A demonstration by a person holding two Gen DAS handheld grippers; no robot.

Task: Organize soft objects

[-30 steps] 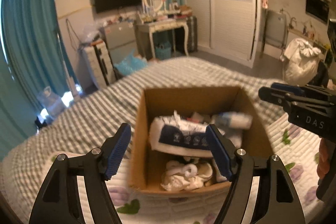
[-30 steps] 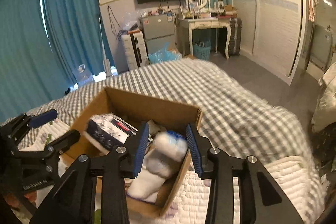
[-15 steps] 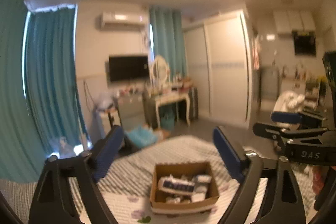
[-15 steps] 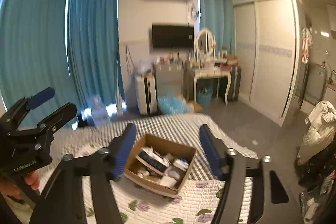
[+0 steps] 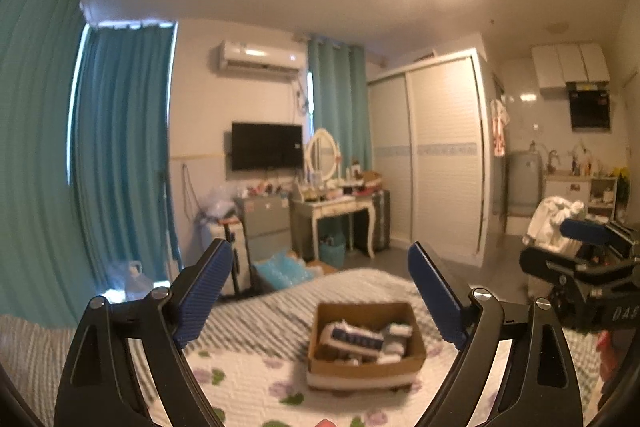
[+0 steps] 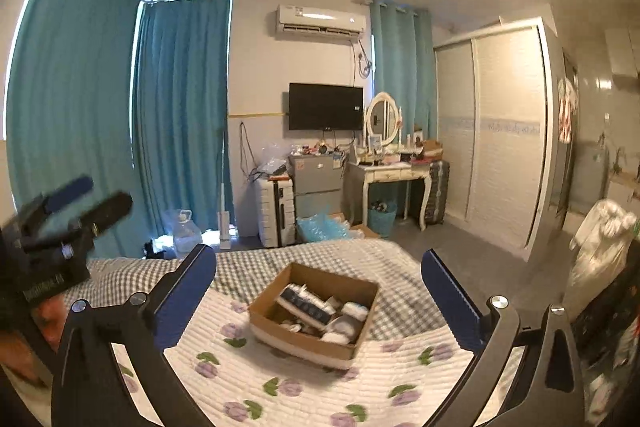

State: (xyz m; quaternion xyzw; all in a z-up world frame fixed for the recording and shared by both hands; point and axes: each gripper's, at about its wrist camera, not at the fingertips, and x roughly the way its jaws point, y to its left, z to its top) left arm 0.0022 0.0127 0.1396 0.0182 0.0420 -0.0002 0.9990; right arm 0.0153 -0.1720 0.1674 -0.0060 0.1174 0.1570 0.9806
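Retreat — both grippers are pulled well back from the cardboard box (image 6: 316,311), which a second ago filled the views and now sits small on the bed (image 6: 280,387). The right gripper (image 6: 320,303) has just been opening, its jaws now spread wide with nothing between them, the white roll it pinched left in the box; the left gripper (image 5: 318,295) has also spread, empty. That load looks done. The box lies at about five o'clock of the left gripper, dead ahead of the right — well apart from both.
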